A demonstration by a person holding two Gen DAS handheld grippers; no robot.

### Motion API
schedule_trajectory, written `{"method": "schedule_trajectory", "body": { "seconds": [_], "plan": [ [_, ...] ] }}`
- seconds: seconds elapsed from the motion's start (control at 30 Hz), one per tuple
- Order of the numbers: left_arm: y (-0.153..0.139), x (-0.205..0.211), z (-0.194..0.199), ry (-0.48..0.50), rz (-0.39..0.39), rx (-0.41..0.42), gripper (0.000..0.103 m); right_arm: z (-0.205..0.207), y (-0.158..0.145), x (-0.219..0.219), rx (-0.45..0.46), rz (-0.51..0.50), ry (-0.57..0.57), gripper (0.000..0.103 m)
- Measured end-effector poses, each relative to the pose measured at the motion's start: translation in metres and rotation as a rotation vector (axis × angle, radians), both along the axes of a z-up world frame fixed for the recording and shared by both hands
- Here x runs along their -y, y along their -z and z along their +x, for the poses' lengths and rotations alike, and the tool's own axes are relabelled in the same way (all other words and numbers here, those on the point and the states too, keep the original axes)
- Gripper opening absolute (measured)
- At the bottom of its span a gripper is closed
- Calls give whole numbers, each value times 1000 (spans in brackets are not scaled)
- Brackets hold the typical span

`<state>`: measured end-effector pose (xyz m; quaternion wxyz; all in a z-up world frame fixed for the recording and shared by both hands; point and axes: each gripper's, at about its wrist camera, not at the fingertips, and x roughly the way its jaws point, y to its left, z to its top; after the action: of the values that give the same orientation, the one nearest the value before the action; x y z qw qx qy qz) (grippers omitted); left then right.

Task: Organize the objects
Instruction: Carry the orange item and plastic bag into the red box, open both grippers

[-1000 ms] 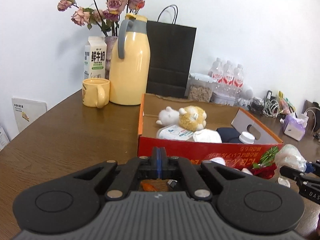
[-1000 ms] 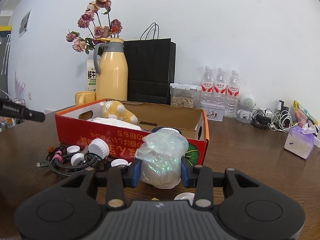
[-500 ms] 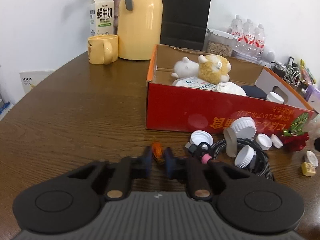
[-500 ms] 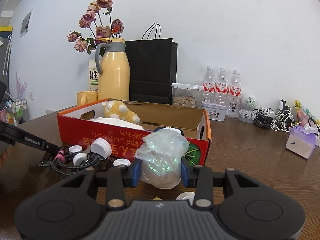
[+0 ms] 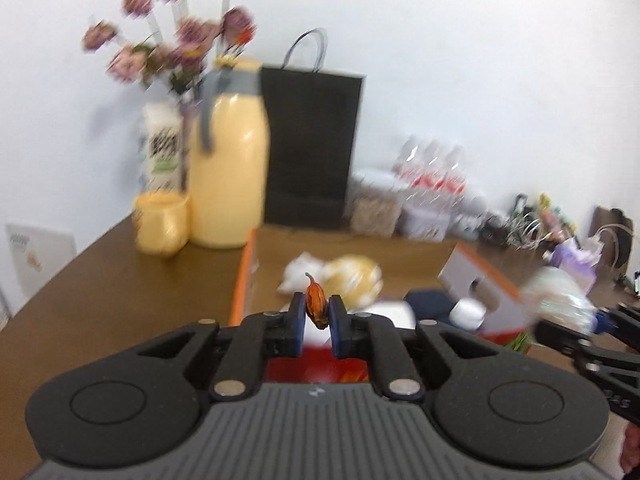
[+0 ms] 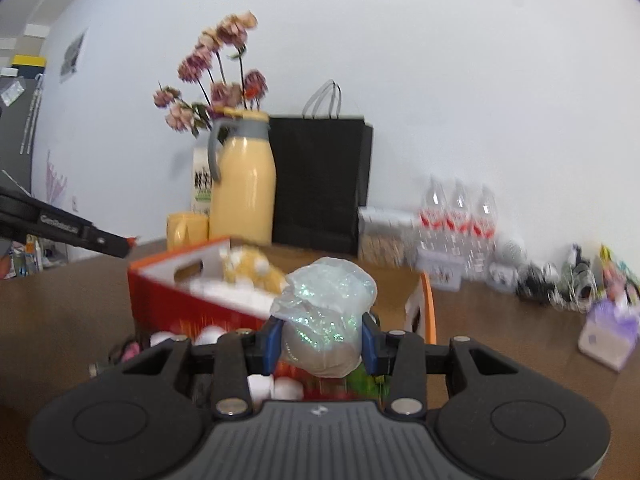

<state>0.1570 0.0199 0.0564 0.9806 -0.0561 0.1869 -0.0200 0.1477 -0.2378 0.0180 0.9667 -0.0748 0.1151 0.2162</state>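
left gripper (image 5: 317, 316) clenched on a small orange pepper-like piece (image 5: 316, 306), held up in the air in front of the red cardboard box (image 5: 245, 280), stem pointing up. right gripper (image 6: 320, 340) clamped around a crumpled glittery plastic bag (image 6: 326, 312), lifted near the box's front right corner. plush toy (image 6: 250, 270) lying inside box; white bottle caps (image 6: 210, 334) on table (image 5: 100, 280) against box front; both views blurred.

Both views were bright and evenly lit, soft glare on the yellow flask (image 5: 228, 168). Motion blur smeared the flowers (image 5: 176, 40) and water bottles (image 6: 456, 216); gripper bodies stayed sharp. Fisheye curvature darkened the frame corners
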Motion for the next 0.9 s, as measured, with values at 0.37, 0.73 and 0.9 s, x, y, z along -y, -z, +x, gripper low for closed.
{"method": "schedule_trajectory", "body": {
  "seconds": [0.37, 0.73, 0.9],
  "plan": [
    [-6, 26, 79, -34, -9, 46, 13, 94, -28, -48, 5, 13, 15, 37],
    [22, 19, 92, -43, 22, -12, 13, 115, 6, -50, -70, 0, 43, 38],
    [23, 24, 88, -48, 42, 3, 30, 114, 9, -48, -83, 2, 69, 46]
  ]
}}
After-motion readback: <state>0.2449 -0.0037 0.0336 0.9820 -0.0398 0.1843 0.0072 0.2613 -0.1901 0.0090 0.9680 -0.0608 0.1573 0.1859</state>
